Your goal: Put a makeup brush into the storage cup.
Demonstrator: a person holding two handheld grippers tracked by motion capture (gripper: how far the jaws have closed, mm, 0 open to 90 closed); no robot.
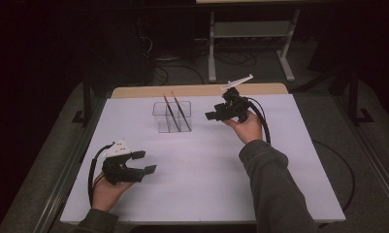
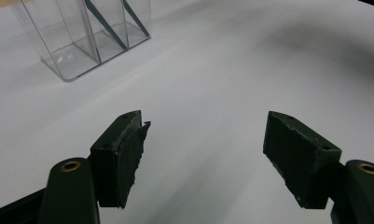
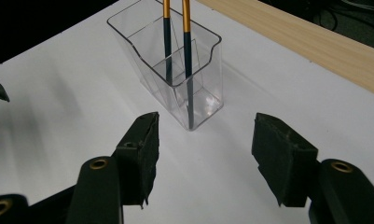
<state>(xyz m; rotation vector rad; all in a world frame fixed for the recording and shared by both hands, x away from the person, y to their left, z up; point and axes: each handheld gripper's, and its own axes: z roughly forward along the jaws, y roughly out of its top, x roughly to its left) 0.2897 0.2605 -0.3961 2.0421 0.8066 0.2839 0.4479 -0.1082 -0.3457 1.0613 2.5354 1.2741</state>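
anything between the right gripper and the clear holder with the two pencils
Nothing: only bare white table lies between the open right gripper and the clear holder, as the right gripper view shows.

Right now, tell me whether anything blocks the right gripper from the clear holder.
Nothing visible does. The right gripper faces the clear holder with open, empty jaws, and only bare white table lies between them. Both sticks stand inside it.

Two sticks [image 1: 175, 112] stand in a clear box [image 1: 171, 118] on the white table [image 1: 206, 184]. The right tool [image 1: 212, 115] is near the box, jaws apart. The left tool [image 1: 144, 162] is far away.
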